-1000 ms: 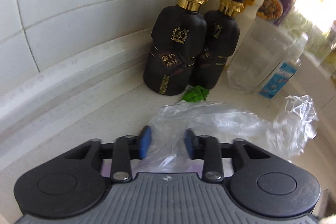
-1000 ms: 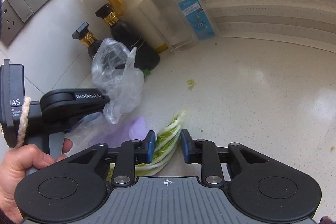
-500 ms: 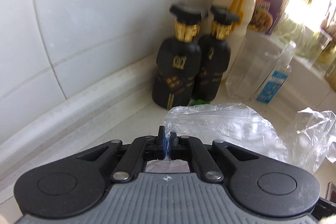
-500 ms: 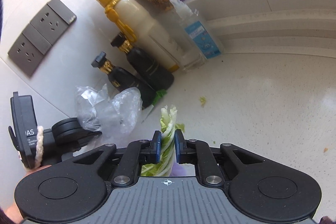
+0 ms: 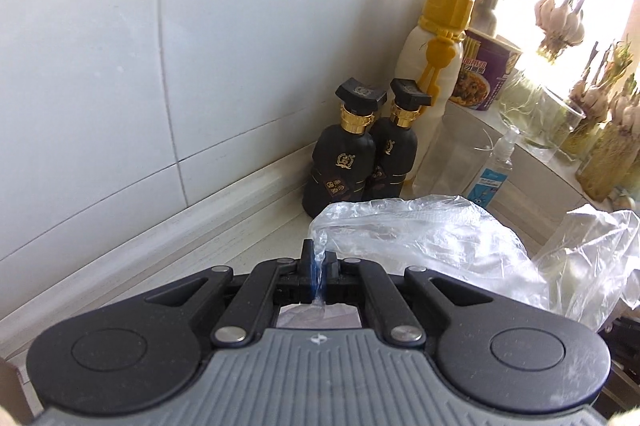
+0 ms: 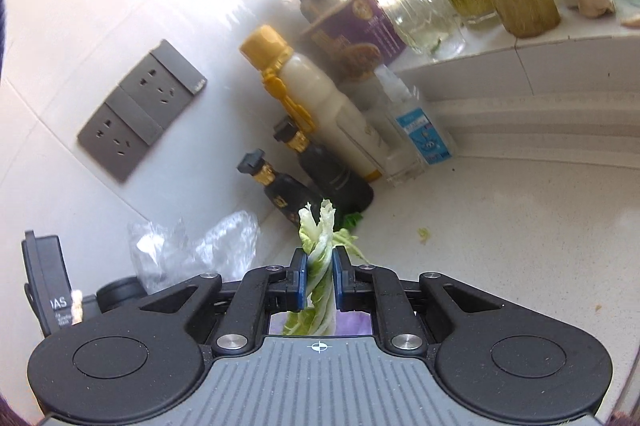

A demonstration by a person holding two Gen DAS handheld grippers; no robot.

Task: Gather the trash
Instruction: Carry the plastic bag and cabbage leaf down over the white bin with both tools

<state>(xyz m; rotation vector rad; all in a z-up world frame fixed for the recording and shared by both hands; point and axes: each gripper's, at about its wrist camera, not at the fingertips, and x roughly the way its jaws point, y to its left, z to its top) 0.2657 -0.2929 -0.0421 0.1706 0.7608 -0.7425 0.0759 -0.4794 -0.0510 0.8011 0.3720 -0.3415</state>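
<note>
A pale speckled countertop runs into a white tiled wall corner, with grey wall sockets above and a sunlit sill of jars at the back. In the corner stand a tall cream bottle with a yellow cap, 2 black bottles with gold collars and a small clear spray bottle.

The clear plastic bag hangs crumpled from the left gripper, whose jaws are pressed together on a thin fold of its film. The right gripper is clamped on a cabbage leaf, lifted clear of the counter and just right of the bag.

The step in hand looks like dropping the leaf into the bag. To do it well, the bag's mouth, which I cannot make out, should face up and gape. The leaf should go in stem first, and the right jaws should part only once most of it is inside. Small green scraps remain on the counter.
</note>
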